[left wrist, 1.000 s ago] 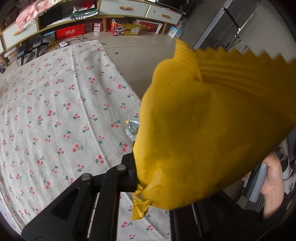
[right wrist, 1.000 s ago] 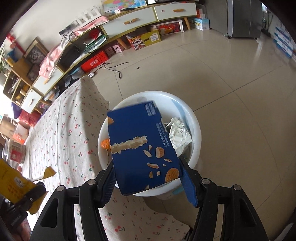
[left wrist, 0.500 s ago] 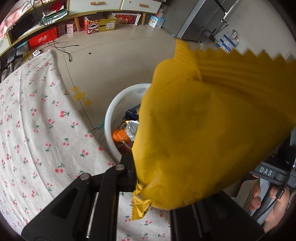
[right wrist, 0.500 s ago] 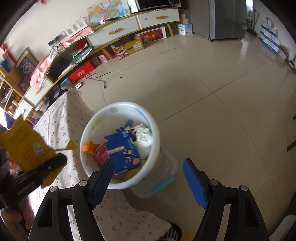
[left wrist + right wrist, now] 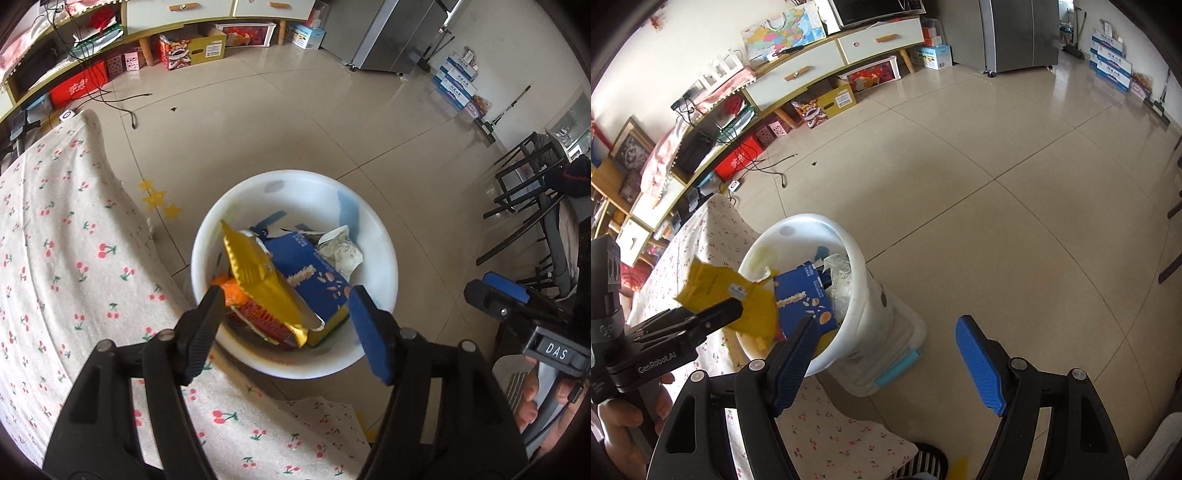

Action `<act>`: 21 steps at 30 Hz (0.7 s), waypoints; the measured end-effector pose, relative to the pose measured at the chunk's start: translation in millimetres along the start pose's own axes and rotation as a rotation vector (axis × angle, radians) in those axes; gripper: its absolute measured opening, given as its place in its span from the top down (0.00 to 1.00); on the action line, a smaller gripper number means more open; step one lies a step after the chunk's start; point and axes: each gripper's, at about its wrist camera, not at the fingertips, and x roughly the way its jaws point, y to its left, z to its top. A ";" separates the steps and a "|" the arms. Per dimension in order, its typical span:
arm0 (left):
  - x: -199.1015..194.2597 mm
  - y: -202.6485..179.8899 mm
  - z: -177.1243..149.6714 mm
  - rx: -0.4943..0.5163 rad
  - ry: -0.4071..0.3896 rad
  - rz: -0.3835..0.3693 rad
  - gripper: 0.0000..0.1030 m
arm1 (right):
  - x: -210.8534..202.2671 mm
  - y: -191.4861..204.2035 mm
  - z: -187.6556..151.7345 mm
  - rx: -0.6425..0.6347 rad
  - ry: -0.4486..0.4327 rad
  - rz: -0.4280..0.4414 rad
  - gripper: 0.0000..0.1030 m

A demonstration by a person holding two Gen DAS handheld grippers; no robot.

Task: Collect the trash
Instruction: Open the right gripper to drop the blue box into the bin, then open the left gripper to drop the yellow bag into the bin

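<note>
A white trash bin (image 5: 369, 236) stands on the floor beside the table; it also shows in the right wrist view (image 5: 864, 295). It holds a blue snack box (image 5: 314, 273), crumpled white paper (image 5: 341, 251) and other wrappers. A yellow wrapper (image 5: 258, 280) hangs loose at the bin's mouth between the open jaws of my left gripper (image 5: 286, 314); in the right wrist view the yellow wrapper (image 5: 727, 291) is over the bin's near rim, just past the left gripper's fingertips (image 5: 733, 308). My right gripper (image 5: 886, 354) is open and empty, to the right of the bin.
The table with a cherry-print cloth (image 5: 55, 258) lies left of the bin. Tiled floor (image 5: 997, 184) spreads beyond. A low cabinet with boxes (image 5: 820, 77) runs along the far wall. Black chairs (image 5: 524, 206) stand at the right.
My left gripper swung from over the table to above the bin and opened, letting the yellow wrapper go. My right gripper dropped the blue box into the bin and drew back.
</note>
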 end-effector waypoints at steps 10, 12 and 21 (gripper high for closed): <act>-30.7 35.0 -19.5 -0.054 -0.038 0.035 0.28 | -3.0 14.4 -2.5 -0.031 -0.005 0.004 0.24; -37.2 42.1 -26.0 -0.068 -0.045 0.039 0.28 | -4.8 18.6 -4.3 -0.037 -0.008 0.005 0.24; -76.2 61.8 -66.7 -0.097 -0.105 0.129 0.20 | -16.8 51.5 -17.5 -0.101 -0.022 0.023 0.24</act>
